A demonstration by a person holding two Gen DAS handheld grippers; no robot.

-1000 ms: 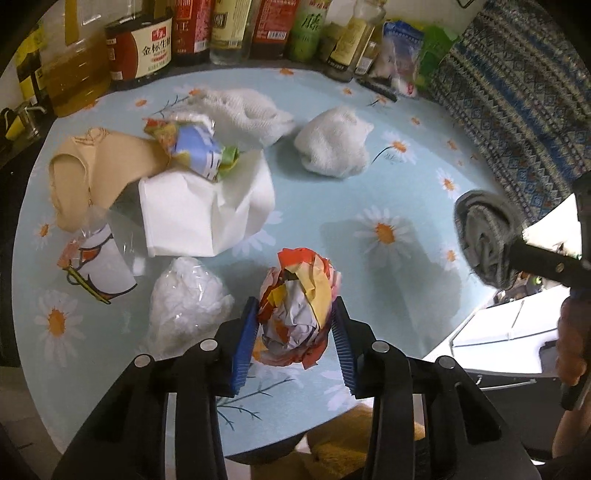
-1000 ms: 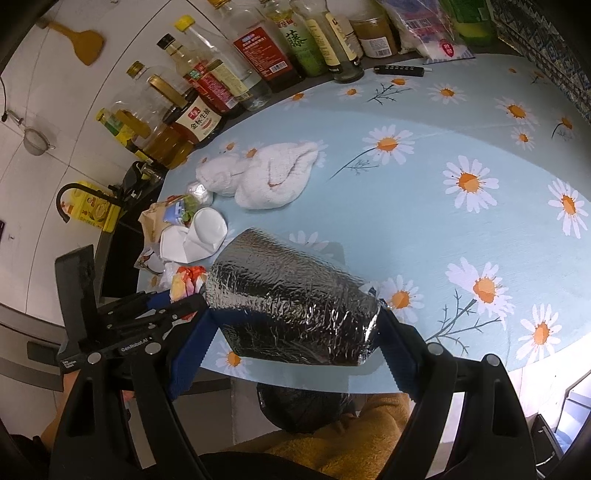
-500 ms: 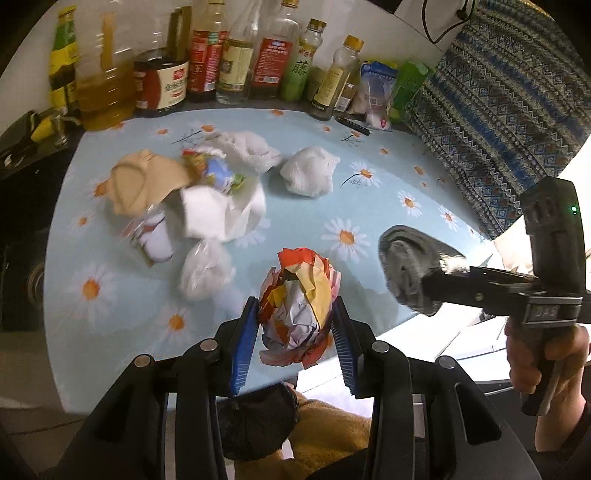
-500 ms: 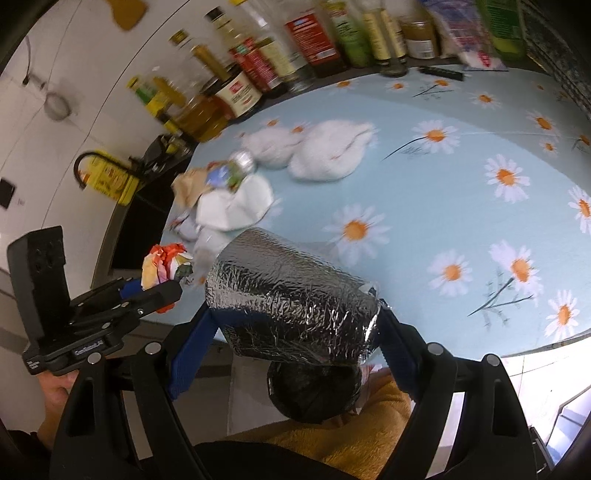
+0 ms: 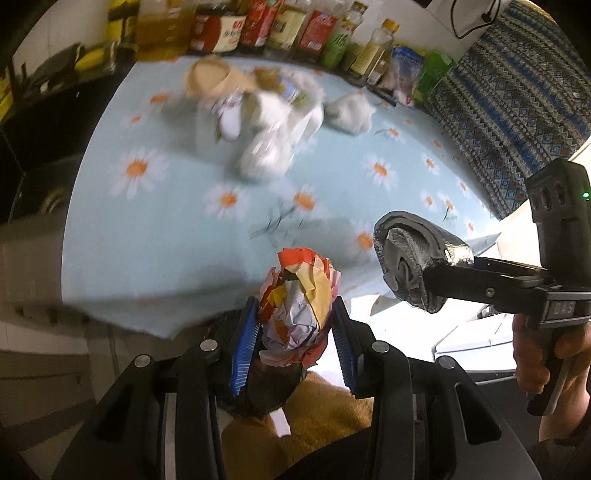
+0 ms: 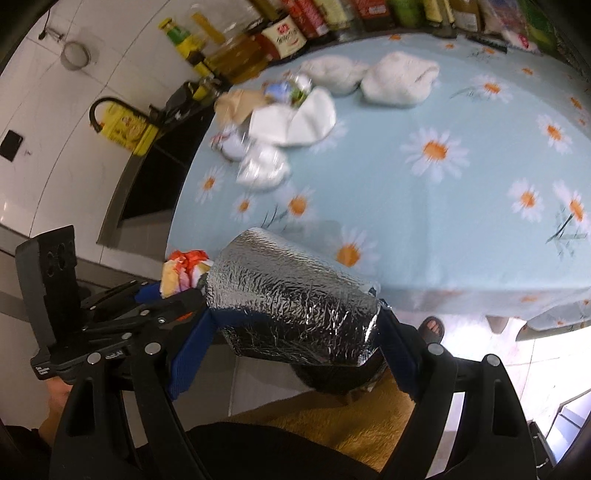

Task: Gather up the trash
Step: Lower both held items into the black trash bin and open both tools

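Daisy-print bench (image 5: 155, 236) sits off ahead; both loads hang past its near edge. Left gripper (image 5: 293, 334) jaws pinch the crumpled paper ball (image 5: 295, 306), right gripper (image 6: 291, 325) jaws clamp the foil pouch (image 6: 291, 295) crosswise, directly over a dark bag (image 5: 273, 387) below.

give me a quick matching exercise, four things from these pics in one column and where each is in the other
Things:
1. paper wad
2. foil pack
3. white towel
4. bottles

Places:
A. along the table's far edge
B. in the right tool
C. lying on the daisy cloth
D. in the left tool

Pairs: 1-D, 2-B, 3-C, 4-A
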